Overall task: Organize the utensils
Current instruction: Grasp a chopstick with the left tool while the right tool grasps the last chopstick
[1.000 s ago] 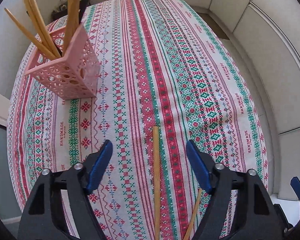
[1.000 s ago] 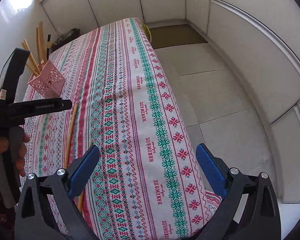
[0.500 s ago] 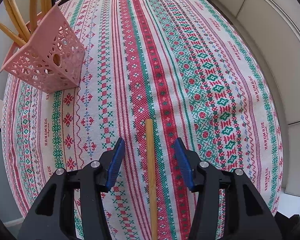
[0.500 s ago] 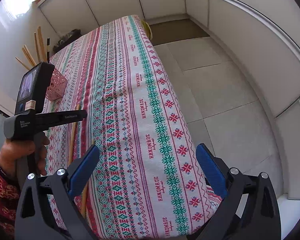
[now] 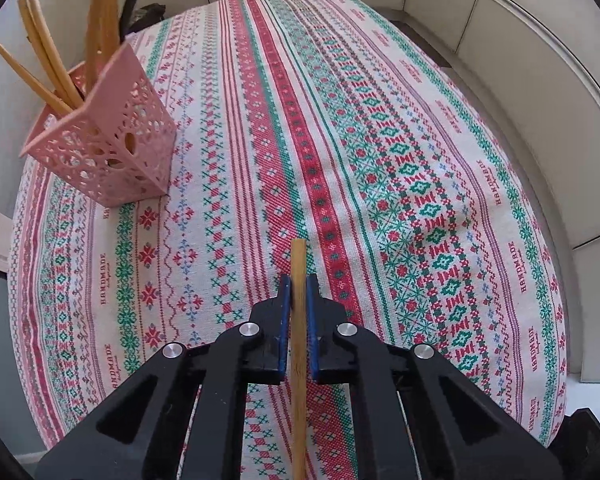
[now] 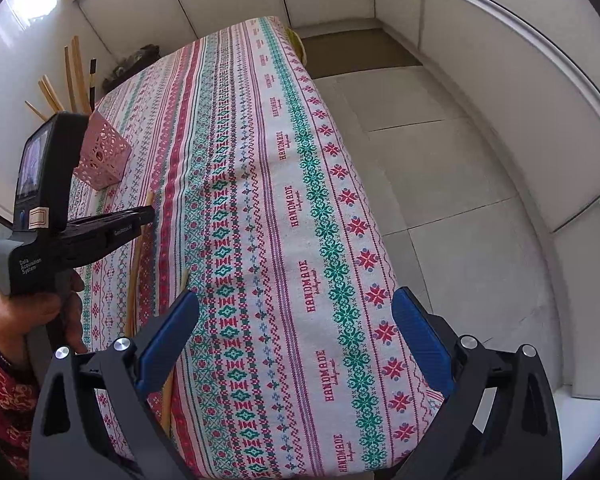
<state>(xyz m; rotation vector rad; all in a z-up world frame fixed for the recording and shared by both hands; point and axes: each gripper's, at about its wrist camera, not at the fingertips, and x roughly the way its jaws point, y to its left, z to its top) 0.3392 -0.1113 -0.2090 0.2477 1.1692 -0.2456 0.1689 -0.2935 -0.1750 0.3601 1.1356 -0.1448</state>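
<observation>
Clamping a chopstick (image 5: pixel 299 276), the left gripper (image 5: pixel 299 292) has just closed mid-desk (image 5: pixel 420 128), cloth bare around it. A pink holder (image 5: pixel 112 152) stands well apart; the right gripper's (image 6: pixel 296 344) fingers gape empty over the desk's floor-side edge.

This looks like a room in a home, probably a dining corner. A table is covered with a woven tablecloth (image 5: pixel 380 128) in red, green and pink bands, with the word "HANDMADE" printed on it. A pink perforated utensil holder (image 5: pixel 100 148) with wooden sticks stands on it. Around are plain white wall panels (image 6: pixel 520 92), a floor of large pale tiles (image 6: pixel 452 200), and bright daylight at the upper left.
</observation>
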